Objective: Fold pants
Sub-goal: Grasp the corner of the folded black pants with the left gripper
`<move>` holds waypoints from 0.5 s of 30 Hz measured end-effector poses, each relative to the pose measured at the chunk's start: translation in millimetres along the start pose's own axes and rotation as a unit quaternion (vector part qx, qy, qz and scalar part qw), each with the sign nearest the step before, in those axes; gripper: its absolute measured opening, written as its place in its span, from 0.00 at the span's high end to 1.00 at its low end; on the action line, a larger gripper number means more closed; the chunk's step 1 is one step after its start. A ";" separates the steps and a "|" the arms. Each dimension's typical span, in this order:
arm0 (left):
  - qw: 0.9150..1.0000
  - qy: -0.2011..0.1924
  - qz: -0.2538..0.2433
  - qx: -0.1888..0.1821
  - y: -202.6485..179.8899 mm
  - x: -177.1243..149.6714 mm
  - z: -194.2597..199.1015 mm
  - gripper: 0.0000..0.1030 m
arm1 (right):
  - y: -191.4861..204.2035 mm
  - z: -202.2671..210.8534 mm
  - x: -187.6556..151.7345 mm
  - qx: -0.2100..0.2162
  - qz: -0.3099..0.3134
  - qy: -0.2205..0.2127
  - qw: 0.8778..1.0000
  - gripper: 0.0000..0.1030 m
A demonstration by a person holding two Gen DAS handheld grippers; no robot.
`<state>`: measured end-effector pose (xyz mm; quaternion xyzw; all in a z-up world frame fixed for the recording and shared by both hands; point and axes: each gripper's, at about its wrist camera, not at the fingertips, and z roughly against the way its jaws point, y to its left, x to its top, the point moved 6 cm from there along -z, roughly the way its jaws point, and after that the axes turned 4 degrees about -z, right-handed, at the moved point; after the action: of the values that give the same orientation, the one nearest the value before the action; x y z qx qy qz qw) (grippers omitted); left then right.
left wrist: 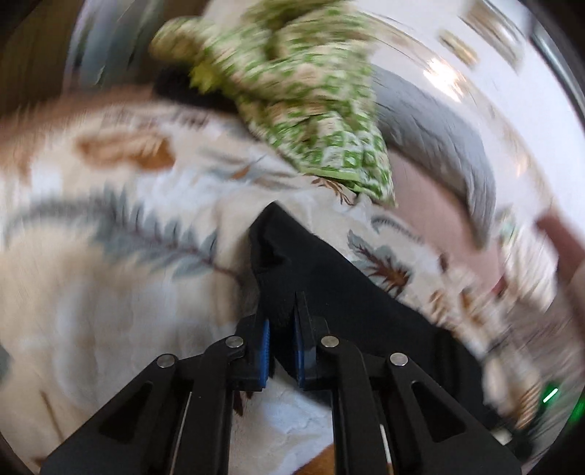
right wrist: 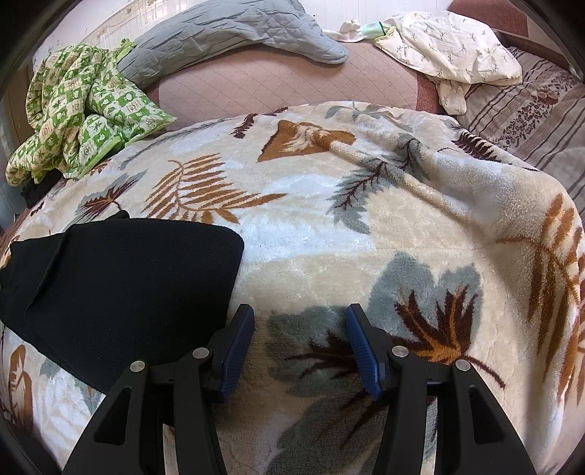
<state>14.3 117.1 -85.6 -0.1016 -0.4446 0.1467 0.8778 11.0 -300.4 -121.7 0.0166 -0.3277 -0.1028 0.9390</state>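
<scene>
The black pants (right wrist: pixel 124 288) lie folded on the leaf-patterned blanket (right wrist: pixel 329 226), at the left of the right wrist view. My right gripper (right wrist: pixel 299 343) is open and empty, hovering over the blanket just right of the pants' edge. In the left wrist view, my left gripper (left wrist: pixel 283 329) is shut on a bunched part of the black pants (left wrist: pixel 329 285), which trail off to the right. That view is blurred by motion.
A green checked cloth (right wrist: pixel 80 109) is heaped at the blanket's far left; it also shows in the left wrist view (left wrist: pixel 292 84). A grey quilted pillow (right wrist: pixel 234 33) and a white printed garment (right wrist: pixel 449 51) lie on the pink mattress (right wrist: pixel 285 84) behind.
</scene>
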 end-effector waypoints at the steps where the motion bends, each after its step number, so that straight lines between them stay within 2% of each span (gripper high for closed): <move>1: 0.999 -0.003 -0.034 0.020 -8.0 0.1 0.0 0.92 | -0.4 -0.2 0.1 0.000 0.000 0.000 1.000 0.48; 5: 0.988 -0.019 -0.140 0.065 -38.4 2.1 1.7 0.92 | -0.1 0.0 0.0 0.001 -0.001 0.000 1.000 0.48; 8: 0.982 -0.039 -0.177 0.062 -57.4 7.1 9.8 0.92 | -0.1 -0.1 0.0 0.000 0.000 0.000 1.000 0.48; 10: 0.981 -0.057 -0.178 0.042 -66.1 13.8 18.4 0.92 | 0.0 -0.1 -0.1 0.001 -0.001 0.000 1.000 0.48; 13: 0.986 -0.092 -0.137 -0.023 -65.3 28.0 34.0 0.92 | -0.2 0.1 -0.1 0.002 -0.001 0.000 1.000 0.48; 15: 0.986 -0.098 -0.122 -0.063 -66.7 35.4 39.4 0.92 | -0.2 0.1 0.0 0.002 -0.001 0.001 1.000 0.48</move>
<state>13.4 68.9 -15.4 -0.0872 -0.5456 0.0196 0.8333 10.9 -300.6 -121.6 0.0186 -0.3273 -0.1036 0.9390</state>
